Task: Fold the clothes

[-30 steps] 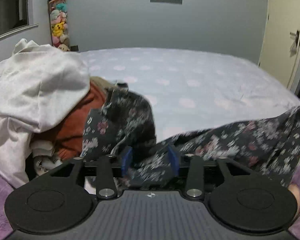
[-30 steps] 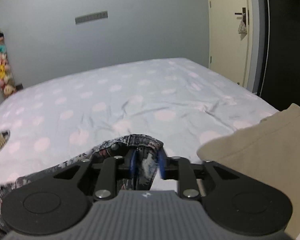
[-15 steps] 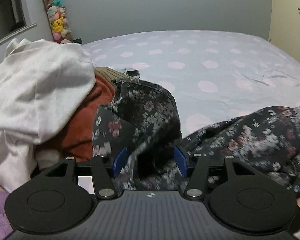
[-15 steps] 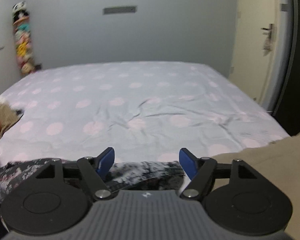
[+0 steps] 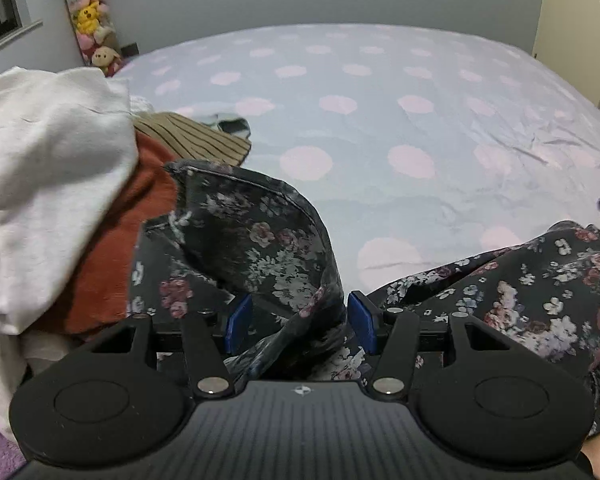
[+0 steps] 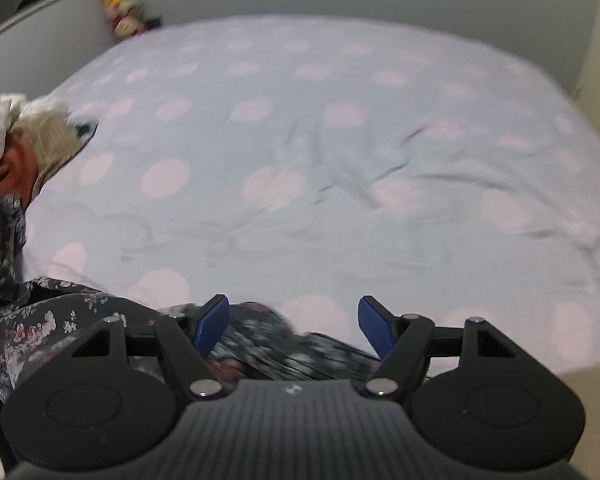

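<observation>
A dark floral garment (image 5: 260,232) lies crumpled along the near edge of the bed and stretches to the right (image 5: 540,288). My left gripper (image 5: 298,320) sits low over it. Its blue pads (image 5: 238,320) stand apart with a hump of the fabric bunched between them, and I see no pinch. In the right wrist view the same garment (image 6: 40,320) spreads from the left to under my right gripper (image 6: 294,326). That gripper is open, its pads (image 6: 212,320) wide apart above a blurred fold of the cloth.
A pile of clothes fills the left: a white garment (image 5: 40,160), a rust-orange one (image 5: 112,248) and a tan striped one (image 5: 192,140). The dotted bed sheet (image 5: 380,120) stretches beyond. Plush toys (image 5: 88,12) hang at the far wall. Beige fabric (image 6: 588,400) lies at the right.
My right gripper has opened and let go of the floral garment's edge, then swung left and tipped down. The left gripper has sunk toward the bed, with its pads a little wider.
</observation>
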